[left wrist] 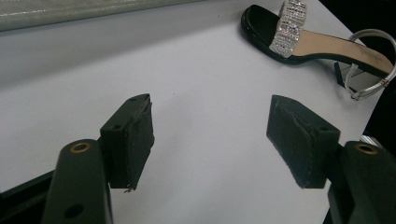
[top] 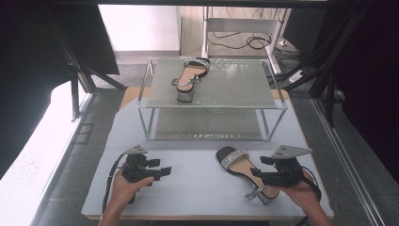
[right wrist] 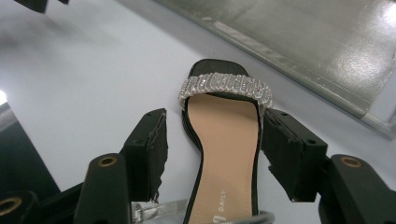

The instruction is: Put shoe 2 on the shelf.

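A black sandal with a rhinestone strap and tan insole point(top: 241, 168) lies on the grey table top at the front right, toe pointing away. My right gripper point(top: 257, 173) hovers over its heel end, open. In the right gripper view the jaws stand either side of the sandal point(right wrist: 224, 140) without touching it, and my right gripper point(right wrist: 212, 149) holds nothing. My left gripper point(top: 165, 172) rests at the front left, open and empty. From the left gripper view my left gripper point(left wrist: 210, 135) looks across bare table toward the sandal point(left wrist: 308, 44). A matching sandal point(top: 190, 77) lies on the rack's top shelf.
A two-tier metal rack point(top: 263, 101) stands across the back of the table, its lower shelf bare. The grey table top point(top: 197, 197) ends close to both hands at the front. Black frame posts and cables stand beyond the rack.
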{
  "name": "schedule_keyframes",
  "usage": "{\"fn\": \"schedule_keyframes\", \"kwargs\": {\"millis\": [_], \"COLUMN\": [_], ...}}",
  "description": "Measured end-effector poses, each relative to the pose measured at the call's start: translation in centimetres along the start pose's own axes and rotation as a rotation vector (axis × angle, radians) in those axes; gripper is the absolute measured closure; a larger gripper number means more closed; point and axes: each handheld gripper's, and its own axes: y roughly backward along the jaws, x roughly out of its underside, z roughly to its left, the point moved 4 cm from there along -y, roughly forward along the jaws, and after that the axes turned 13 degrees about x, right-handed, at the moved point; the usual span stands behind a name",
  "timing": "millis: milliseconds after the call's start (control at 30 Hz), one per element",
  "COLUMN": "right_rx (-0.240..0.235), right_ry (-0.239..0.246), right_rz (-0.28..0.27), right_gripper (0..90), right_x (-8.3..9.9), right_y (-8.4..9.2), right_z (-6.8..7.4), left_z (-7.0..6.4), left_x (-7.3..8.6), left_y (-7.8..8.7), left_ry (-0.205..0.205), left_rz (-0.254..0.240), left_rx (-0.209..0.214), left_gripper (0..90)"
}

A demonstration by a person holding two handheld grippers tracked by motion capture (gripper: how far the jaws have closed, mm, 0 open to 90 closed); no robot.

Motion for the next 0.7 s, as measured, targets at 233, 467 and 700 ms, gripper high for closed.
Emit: {"fn": "schedule_keyframes", "kwargs": {"millis": [233, 467, 700], "right_rx": [-0.014, 0.018, 0.056], "right_ry": [0.068, 0.130, 0.151], "right_rz": [0.112, 0.214, 0.296], "right_gripper": [38.1, 34.1, 31.8], "right_x": [-0.4, -0.2, 0.4], "right_y": [-2.7, -4.9, -6.1], "right_z": [0.9, 1.6, 1.5], "left_z": [-0.2, -0.2, -0.4], "left_x": [0.2, 0.2, 0.2], "left_y": [-0.1, 0.0, 0.2], "left_ry": [-0.009, -0.011, -0.014], "left_rz": [0.017, 0.014, 0.006], "left_rx": [-0.003, -0.005, -0.003], "left_gripper": [32.0, 32.0, 31.9]}}
